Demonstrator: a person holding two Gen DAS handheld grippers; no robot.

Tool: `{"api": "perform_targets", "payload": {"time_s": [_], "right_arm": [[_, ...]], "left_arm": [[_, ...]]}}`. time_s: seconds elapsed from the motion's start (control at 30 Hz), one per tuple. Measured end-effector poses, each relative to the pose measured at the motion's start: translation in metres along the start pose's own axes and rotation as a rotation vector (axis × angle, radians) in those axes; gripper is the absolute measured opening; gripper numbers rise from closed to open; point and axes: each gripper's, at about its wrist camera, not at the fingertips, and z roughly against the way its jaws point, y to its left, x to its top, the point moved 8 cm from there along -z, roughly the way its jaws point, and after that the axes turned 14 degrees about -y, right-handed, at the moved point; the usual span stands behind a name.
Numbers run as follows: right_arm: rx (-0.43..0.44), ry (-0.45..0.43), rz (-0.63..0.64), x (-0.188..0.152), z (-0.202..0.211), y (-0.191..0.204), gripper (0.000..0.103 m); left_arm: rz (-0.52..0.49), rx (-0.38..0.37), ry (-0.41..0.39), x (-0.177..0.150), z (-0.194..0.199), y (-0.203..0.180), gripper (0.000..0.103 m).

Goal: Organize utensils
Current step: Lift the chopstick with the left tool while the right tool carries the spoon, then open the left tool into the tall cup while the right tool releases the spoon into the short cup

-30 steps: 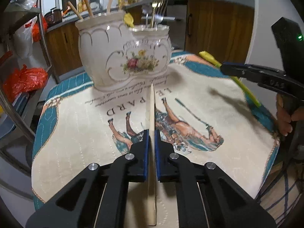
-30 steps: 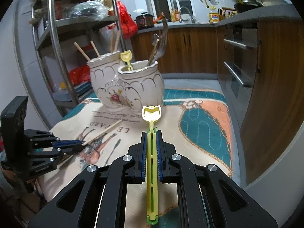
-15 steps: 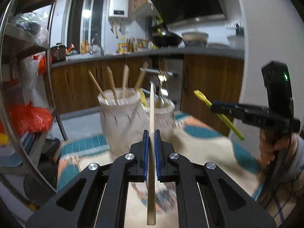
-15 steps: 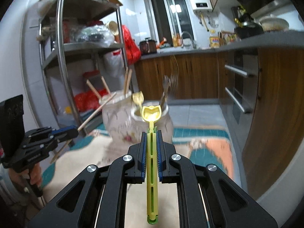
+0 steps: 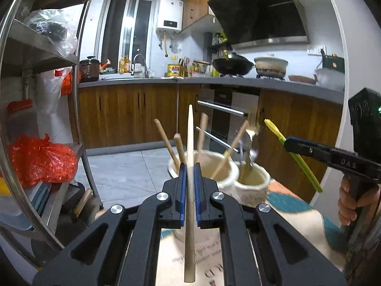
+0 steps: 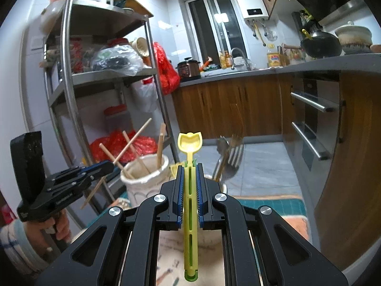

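My left gripper [image 5: 189, 166] is shut on a wooden chopstick [image 5: 190, 138] and holds it up just in front of the white ceramic holder [image 5: 226, 174]. The holder's left cup [image 6: 142, 178] has several wooden chopsticks [image 5: 166, 143] in it; the right cup [image 5: 252, 181] has metal forks [image 6: 229, 157]. My right gripper [image 6: 189, 166] is shut on a yellow plastic spoon [image 6: 189, 140], raised above the holder. In the left wrist view the right gripper [image 5: 288, 143] shows at the right with the spoon [image 5: 276, 131] tilted. The left gripper [image 6: 109, 166] shows at the left of the right wrist view.
The holder stands on a printed cloth [image 5: 297, 217] over the table. A steel shelf rack [image 6: 71, 95] with red bags [image 5: 40, 164] stands to the left. Wooden cabinets [image 5: 131, 114] and an oven [image 6: 312, 131] lie beyond, across a tiled floor.
Both grippers have risen from near the cloth to above the holder's rims, each carrying its utensil, and both views now look higher into the kitchen.
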Motion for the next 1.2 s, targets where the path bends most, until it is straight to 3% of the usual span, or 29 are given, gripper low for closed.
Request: {"api": "perform_targets", "payload": {"time_s": [0.1,0.3,0.47,0.8,0.97,1.2], "right_arm": [[0.004,-0.005,-0.025,0.003,-0.014,-0.001,0.011],[0.02,-0.021,-0.086,0.006,-0.039,-0.003,0.01],[0.032,-0.031,-0.149,0.007,-0.059,-0.009,0.011],[0.004,-0.09,-0.136,0.001,-0.076,-0.008,0.01],[-0.016,-0.097,-0.095,-0.004,-0.08,-0.007,0.011],[-0.026,-0.097,-0.053,-0.005,-0.074,-0.005,0.011]], "left_arm": [[0.05,-0.014,-0.014,0.007,-0.011,0.01,0.006],[0.303,-0.176,-0.077,0.025,-0.034,0.008,0.006],[0.361,-0.189,-0.096,0.026,-0.058,0.001,0.006],[0.278,-0.114,-0.165,0.023,-0.075,-0.008,0.006],[0.209,-0.093,-0.156,0.015,-0.077,-0.015,0.006],[0.186,-0.099,-0.135,0.012,-0.06,-0.012,0.006]]}}
